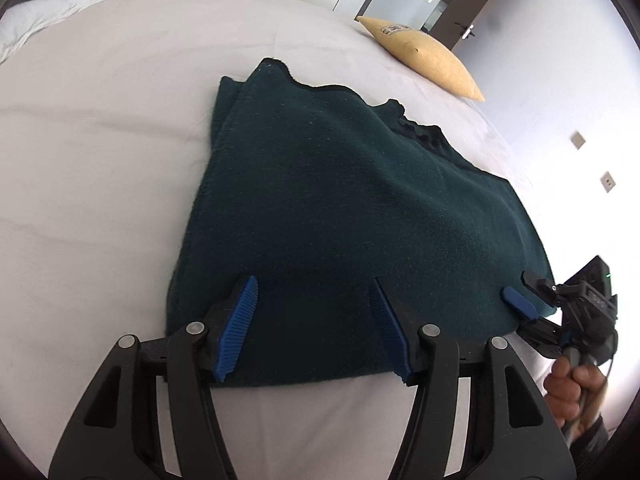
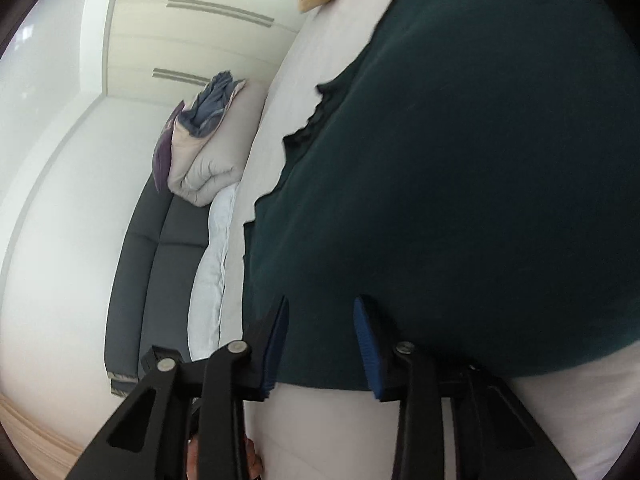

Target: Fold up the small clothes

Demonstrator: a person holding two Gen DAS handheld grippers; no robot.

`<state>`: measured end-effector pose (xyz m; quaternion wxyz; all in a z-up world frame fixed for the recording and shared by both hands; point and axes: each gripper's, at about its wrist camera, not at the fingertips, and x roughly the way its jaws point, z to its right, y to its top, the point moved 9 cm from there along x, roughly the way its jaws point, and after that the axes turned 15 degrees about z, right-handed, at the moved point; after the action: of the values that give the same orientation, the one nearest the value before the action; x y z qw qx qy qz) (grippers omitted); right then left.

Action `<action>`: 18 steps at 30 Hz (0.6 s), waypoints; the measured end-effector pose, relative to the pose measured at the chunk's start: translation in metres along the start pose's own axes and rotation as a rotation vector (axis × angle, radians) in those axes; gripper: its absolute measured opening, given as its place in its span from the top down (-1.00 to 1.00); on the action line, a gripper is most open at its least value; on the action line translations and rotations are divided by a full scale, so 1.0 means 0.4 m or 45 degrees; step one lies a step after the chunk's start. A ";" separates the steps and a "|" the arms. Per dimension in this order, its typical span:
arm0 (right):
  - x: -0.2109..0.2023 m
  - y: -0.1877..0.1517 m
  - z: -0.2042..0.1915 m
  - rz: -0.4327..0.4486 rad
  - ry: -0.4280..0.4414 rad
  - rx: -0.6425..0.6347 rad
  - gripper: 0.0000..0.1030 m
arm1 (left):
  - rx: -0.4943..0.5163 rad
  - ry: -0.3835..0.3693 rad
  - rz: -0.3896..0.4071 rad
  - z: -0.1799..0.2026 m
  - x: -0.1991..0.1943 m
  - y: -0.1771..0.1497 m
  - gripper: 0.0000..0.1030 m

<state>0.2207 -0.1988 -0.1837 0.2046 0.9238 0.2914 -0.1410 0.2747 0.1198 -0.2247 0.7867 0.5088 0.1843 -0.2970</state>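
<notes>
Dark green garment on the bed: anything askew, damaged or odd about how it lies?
Nothing damaged. The dark green garment lies mostly flat on the bed sheet, but its far edge is wavy and uneven, with a bunched, ruffled patch on the side nearer the yellow pillow.

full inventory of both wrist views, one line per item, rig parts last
garment: 1, dark green, lying folded on the bed
bed sheet: 1, white, under the garment
cushion: 1, yellow, far edge of bed
folded duvet: 1, beige, on the sofa
sofa: 1, dark grey, beside the bed
wardrobe: 1, cream, back wall
left claw: 1, black with blue pads, open over the garment's near edge
right claw: 1, same colours, straddling the garment's near corner
hand: 1, gripping the right claw's handle
</notes>
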 end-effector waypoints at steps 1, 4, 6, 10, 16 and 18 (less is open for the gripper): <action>-0.030 0.024 0.017 0.046 -0.010 0.026 0.37 | -0.009 -0.010 0.002 -0.005 -0.006 -0.004 -0.11; -0.119 0.102 0.070 0.184 -0.062 0.060 0.39 | -0.014 -0.007 0.009 0.002 0.002 -0.014 -0.11; -0.179 0.143 0.099 0.275 -0.122 0.058 0.39 | -0.017 -0.007 0.009 0.003 0.004 -0.016 -0.11; -0.310 0.191 0.129 0.418 -0.191 0.082 0.12 | -0.092 -0.010 0.024 -0.011 -0.020 -0.004 -0.11; -0.355 0.170 0.043 0.445 -0.168 -0.029 -0.24 | -0.356 0.021 0.173 -0.114 -0.148 0.030 -0.64; -0.317 0.143 -0.010 0.379 -0.121 -0.078 -0.24 | -0.421 0.016 0.160 -0.144 -0.160 0.032 -0.64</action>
<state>0.1549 -0.3005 -0.1152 0.2650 0.9423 0.1454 -0.1438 0.2356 0.1941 -0.2017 0.8755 0.3850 0.2033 -0.2096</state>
